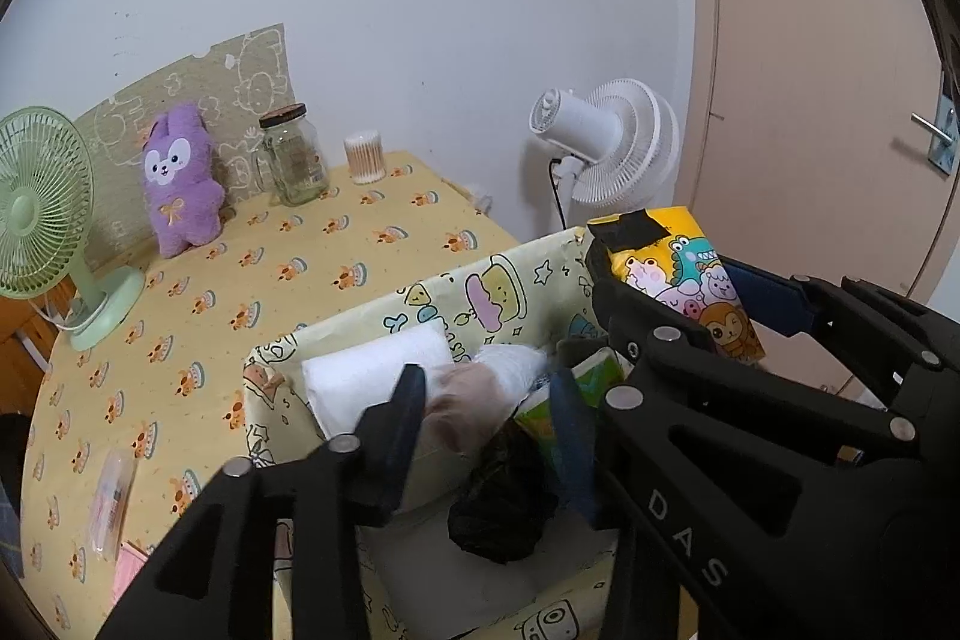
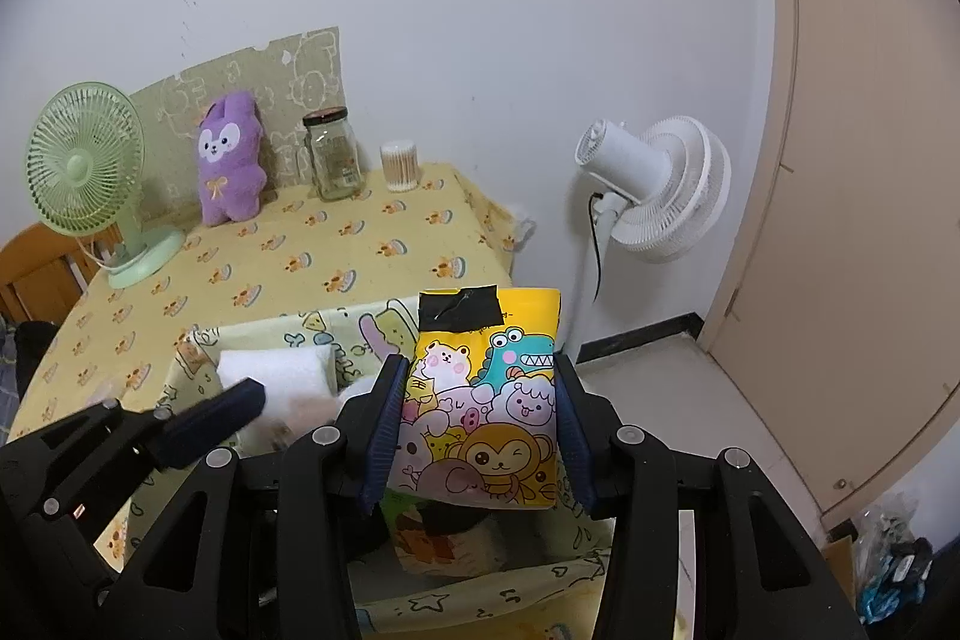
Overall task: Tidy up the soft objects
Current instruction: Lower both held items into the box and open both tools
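Meanwhile, right gripper [image 2: 477,436] jaws clamp the upright cartoon pouch [image 2: 486,400] directly above the fabric bin [image 1: 420,304]; left gripper [image 1: 489,400] jaws stand apart over bundles inside, lower centre.

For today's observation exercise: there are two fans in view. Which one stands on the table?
The green fan, on the yellow tablecloth beside the purple plush. The white fan stands off the table, beside the door.
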Demonstrator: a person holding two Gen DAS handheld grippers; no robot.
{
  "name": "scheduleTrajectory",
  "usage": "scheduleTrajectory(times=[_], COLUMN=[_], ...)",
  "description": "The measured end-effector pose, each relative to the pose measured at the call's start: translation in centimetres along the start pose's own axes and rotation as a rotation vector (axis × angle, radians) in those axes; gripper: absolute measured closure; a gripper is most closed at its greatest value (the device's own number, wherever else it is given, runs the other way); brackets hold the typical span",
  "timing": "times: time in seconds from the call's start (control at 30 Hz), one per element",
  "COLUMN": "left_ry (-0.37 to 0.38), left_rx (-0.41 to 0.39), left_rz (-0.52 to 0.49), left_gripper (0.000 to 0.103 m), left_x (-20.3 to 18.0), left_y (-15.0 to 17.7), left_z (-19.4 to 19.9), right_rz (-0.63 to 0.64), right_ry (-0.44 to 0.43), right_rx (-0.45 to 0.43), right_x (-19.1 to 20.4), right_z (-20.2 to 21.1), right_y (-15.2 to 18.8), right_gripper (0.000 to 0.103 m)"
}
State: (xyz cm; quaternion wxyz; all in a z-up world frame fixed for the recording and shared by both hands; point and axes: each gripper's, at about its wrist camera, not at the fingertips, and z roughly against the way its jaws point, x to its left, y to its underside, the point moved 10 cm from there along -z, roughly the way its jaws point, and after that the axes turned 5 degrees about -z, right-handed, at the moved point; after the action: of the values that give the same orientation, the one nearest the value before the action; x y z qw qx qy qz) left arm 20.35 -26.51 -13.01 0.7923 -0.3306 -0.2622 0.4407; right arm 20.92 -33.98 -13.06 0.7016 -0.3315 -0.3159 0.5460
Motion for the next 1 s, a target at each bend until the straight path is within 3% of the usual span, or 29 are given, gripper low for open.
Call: scheduleTrajectory(times=[0.37, 0.47, 0.63, 0.7, 1.0], left_ry=[-0.042, -0.039, -0.030, -0.030, -0.029], left_rx=[0.013, 0.017, 0.010, 0.003, -0.018], left_rz=[-0.022, -0.021, -0.020, -0.019, 0.003], left_gripper=[0.030, 0.028, 0.023, 0.021, 0.014], left_x=[1.2, 1.3, 1.2, 1.2, 2.2], left_y=[0.2, 0.4, 0.3, 0.3, 0.4], left_z=[-0.6, -0.6, -0.2, 0.2, 2.1], right_rz=[-0.017, -0.037, -0.044, -0.045, -0.022], right_ry=[-0.052, -0.079, -0.070, -0.060, -0.042], right_rx=[0.025, 0.040, 0.030, 0.021, 0.001], right_x=[0.9, 1.2, 1.2, 1.2, 2.3], right_z=[-1.4, -1.6, -1.0, -0.6, 1.1], right_y=[0.6, 0.9, 1.0, 0.9, 0.4], right_gripper=[0.053, 0.048, 0.025, 0.021, 0.016])
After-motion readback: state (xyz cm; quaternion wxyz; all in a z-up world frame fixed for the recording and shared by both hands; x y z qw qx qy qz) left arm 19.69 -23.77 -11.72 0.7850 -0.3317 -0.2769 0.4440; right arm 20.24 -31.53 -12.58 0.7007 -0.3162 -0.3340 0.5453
